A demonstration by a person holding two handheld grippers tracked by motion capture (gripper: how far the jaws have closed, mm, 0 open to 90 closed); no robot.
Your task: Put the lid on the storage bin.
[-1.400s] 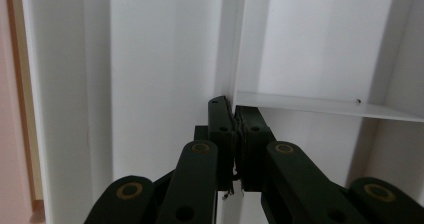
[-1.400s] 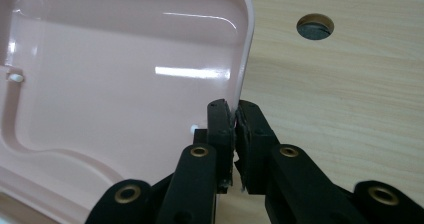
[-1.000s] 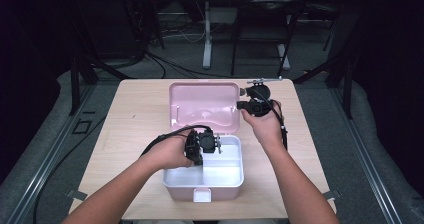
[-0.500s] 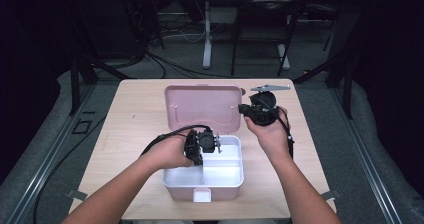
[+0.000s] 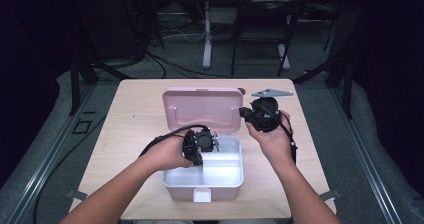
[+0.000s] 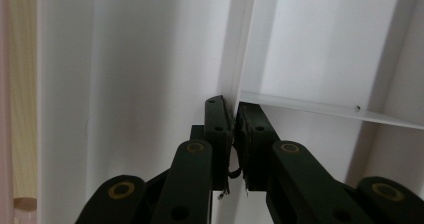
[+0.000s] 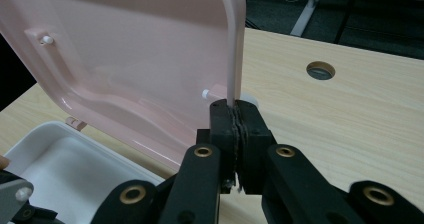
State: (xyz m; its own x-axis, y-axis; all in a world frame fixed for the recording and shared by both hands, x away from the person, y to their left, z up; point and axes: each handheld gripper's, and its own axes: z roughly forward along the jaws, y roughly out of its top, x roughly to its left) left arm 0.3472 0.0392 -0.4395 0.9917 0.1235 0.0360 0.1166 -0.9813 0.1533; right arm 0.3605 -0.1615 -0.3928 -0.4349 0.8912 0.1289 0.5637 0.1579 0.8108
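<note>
My right gripper (image 7: 235,115) pinches the right edge of the pink lid (image 7: 125,59), which stands raised behind the white box (image 5: 220,176) near the table's (image 5: 125,134) middle. My left gripper (image 6: 234,115) sits inside the box, jaws just eased apart a little, still nipping the white divider wall (image 6: 240,39). The lid is glossy translucent pink with rounded corners; the box is plain white, split into compartments
</note>
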